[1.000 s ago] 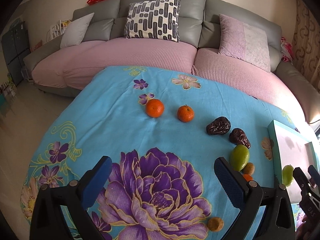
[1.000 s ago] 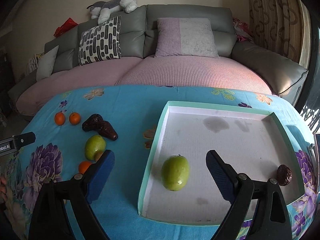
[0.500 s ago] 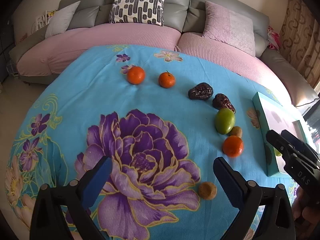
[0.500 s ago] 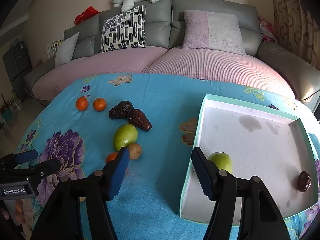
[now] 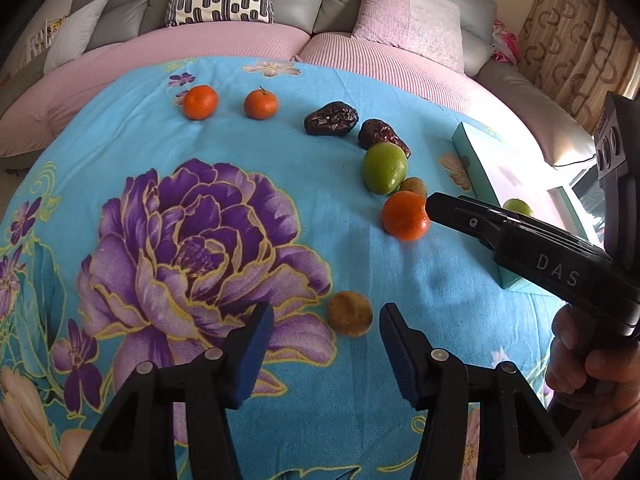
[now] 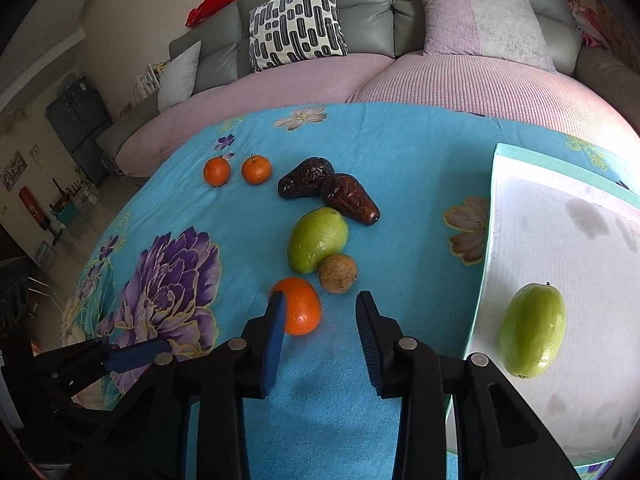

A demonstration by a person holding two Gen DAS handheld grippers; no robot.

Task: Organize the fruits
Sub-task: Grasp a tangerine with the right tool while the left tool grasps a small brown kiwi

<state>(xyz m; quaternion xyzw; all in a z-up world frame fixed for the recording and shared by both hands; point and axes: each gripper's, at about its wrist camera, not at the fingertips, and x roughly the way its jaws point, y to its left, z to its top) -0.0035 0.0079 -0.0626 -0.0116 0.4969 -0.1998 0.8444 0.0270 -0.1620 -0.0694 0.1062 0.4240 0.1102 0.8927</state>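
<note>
My left gripper is open, low over the blue flowered cloth, with a small brown fruit just ahead of its fingertips. My right gripper is open too; an orange lies between its tips, against the left finger. Beyond the orange sit another small brown fruit, a green fruit, two dark dates and two more oranges. The white tray at the right holds a second green fruit. In the left wrist view the right gripper comes in from the right beside the orange.
A pink and grey sofa with cushions curves round the table's far side. The tray's teal wall stands close to the right of the fruit cluster. A hand holds the right gripper's handle at the lower right.
Both grippers came down and forward over the cloth and their jaws narrowed. The right one swung left from the tray to the orange; the left one closed in on the small brown fruit.
</note>
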